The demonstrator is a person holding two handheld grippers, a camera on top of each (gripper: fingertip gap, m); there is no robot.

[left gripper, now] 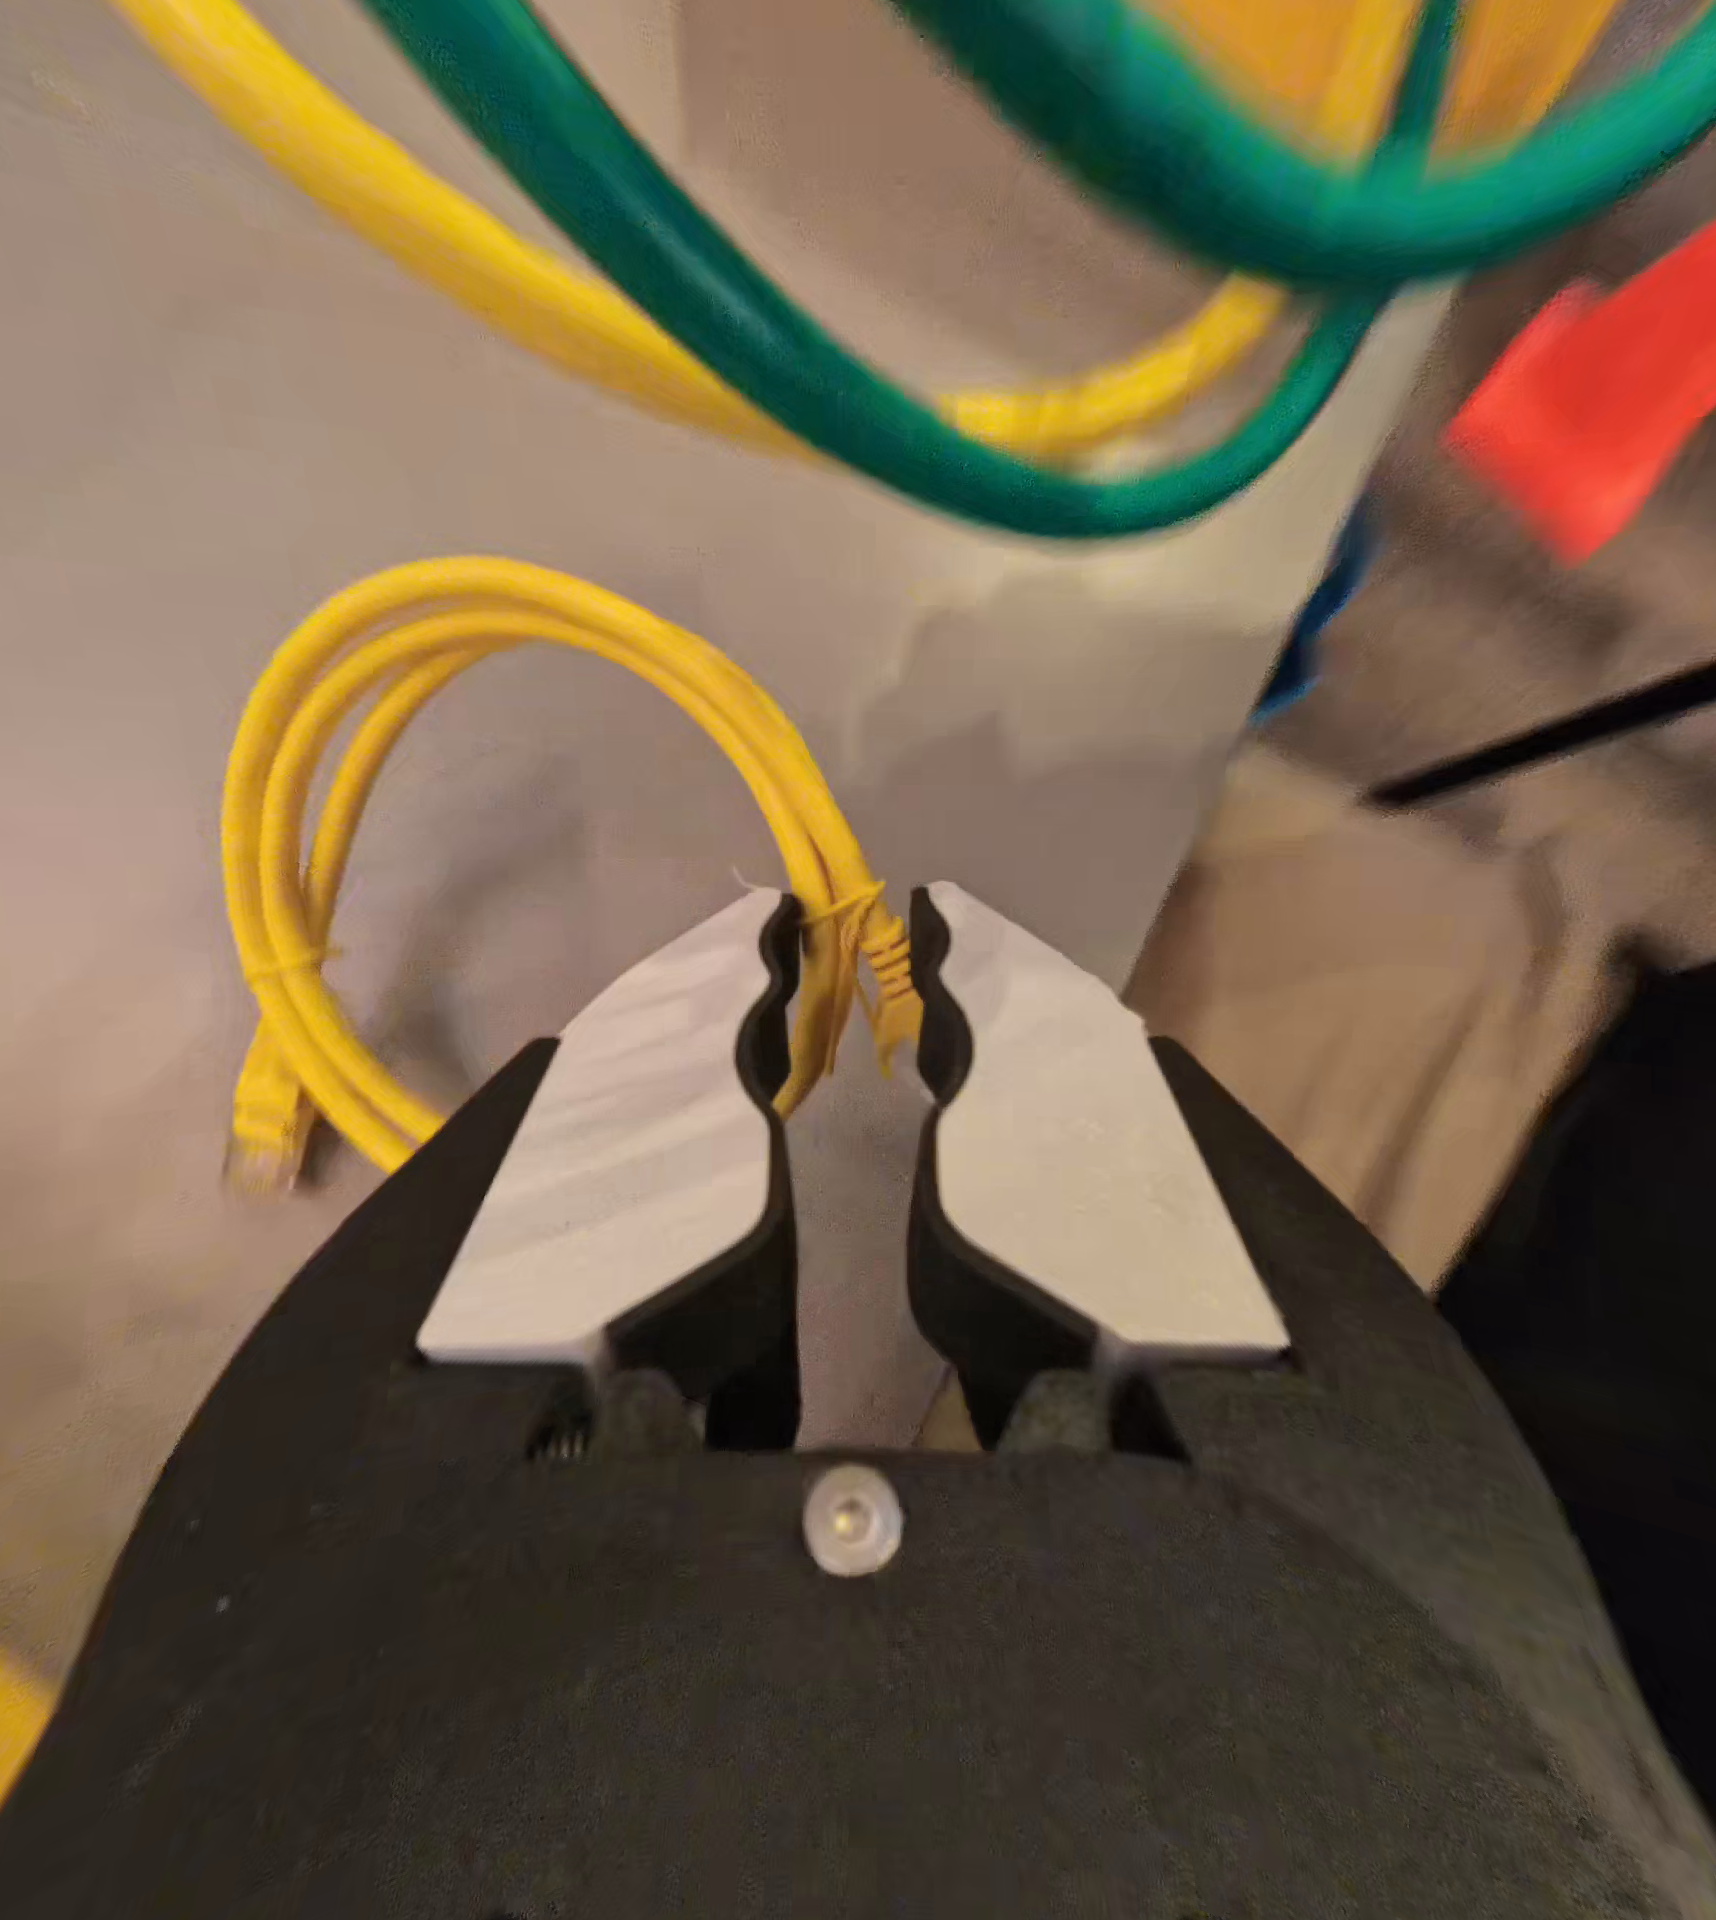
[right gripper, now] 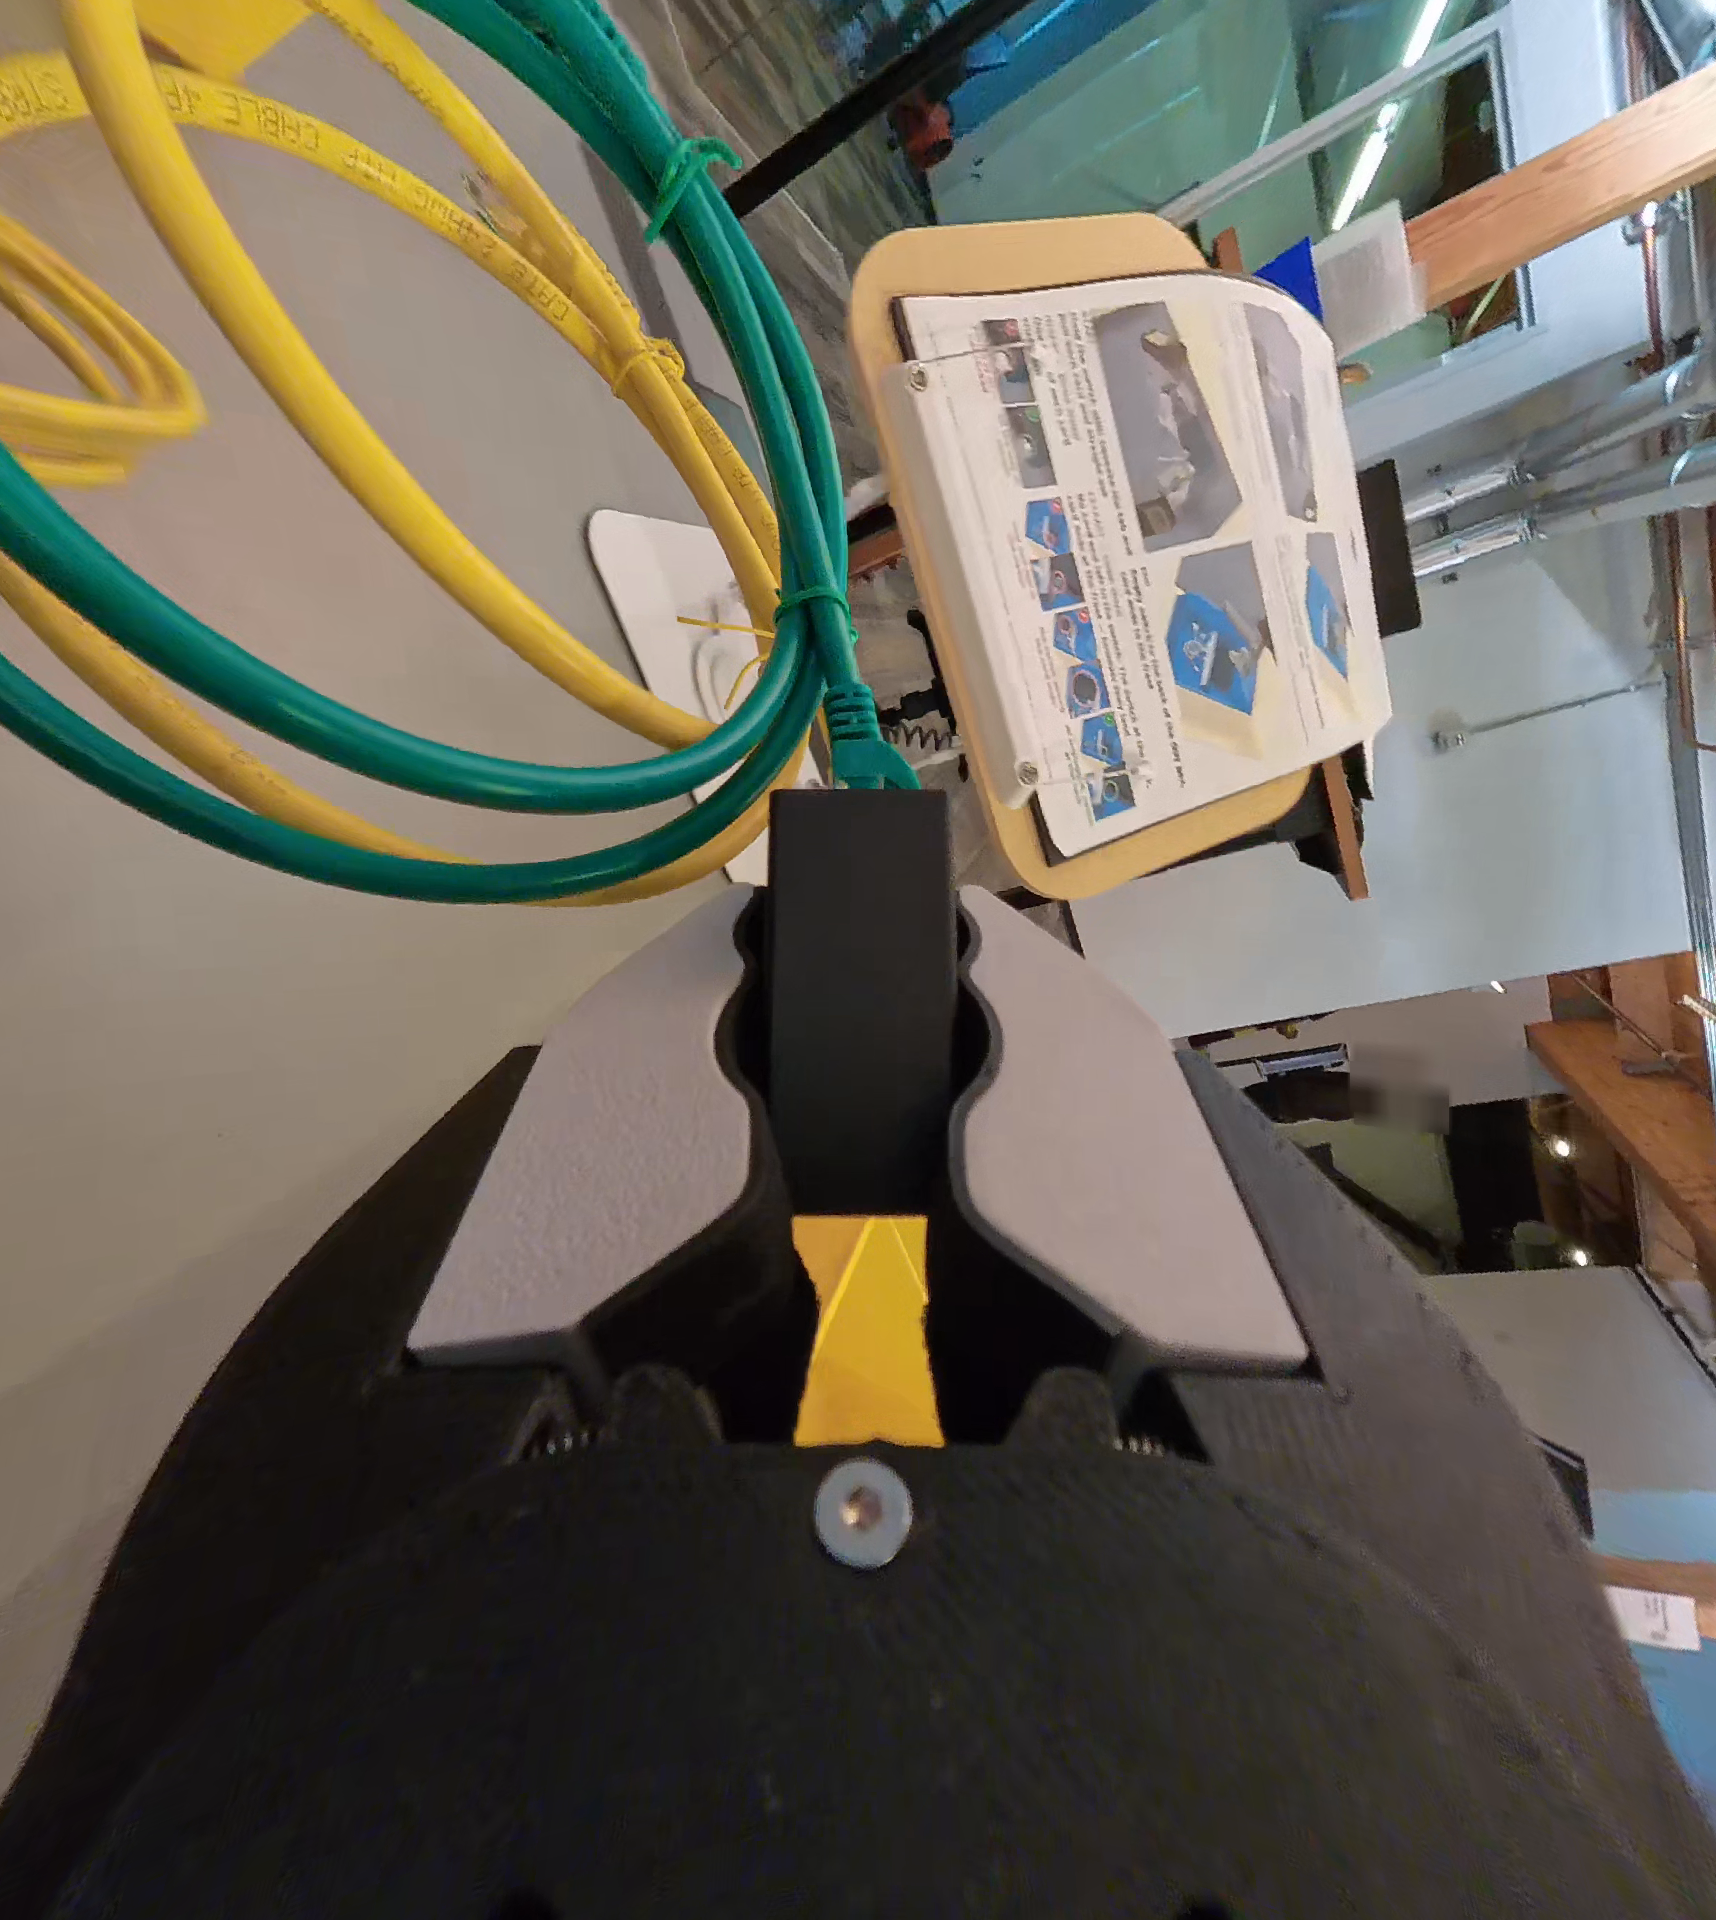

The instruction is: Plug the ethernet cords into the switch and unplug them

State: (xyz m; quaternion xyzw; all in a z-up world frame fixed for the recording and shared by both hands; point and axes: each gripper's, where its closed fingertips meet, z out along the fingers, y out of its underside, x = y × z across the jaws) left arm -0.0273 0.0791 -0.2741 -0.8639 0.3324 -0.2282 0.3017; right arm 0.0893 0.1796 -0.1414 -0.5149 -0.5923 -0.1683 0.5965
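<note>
In the left wrist view my left gripper (left gripper: 852, 920) is shut on the plug end of a small tied coil of yellow ethernet cord (left gripper: 355, 748), which lies on the grey table (left gripper: 85, 520). The coil's other plug (left gripper: 264, 1127) lies free at the left. In the right wrist view my right gripper (right gripper: 859, 925) is shut on the black switch (right gripper: 859, 862), which has a yellow part at its near end. A green cord (right gripper: 314, 717) has its plug (right gripper: 852, 732) in the switch's far end. A longer yellow cord (right gripper: 480, 457) loops beside it.
Green (left gripper: 781, 332) and yellow (left gripper: 438, 239) cord loops hang blurred across the top of the left wrist view. An orange-red object (left gripper: 1643, 374) sits at the right beyond the table edge. A tan board with a picture sheet (right gripper: 1145, 540) stands behind the switch. A white pad (right gripper: 651, 592) lies on the table.
</note>
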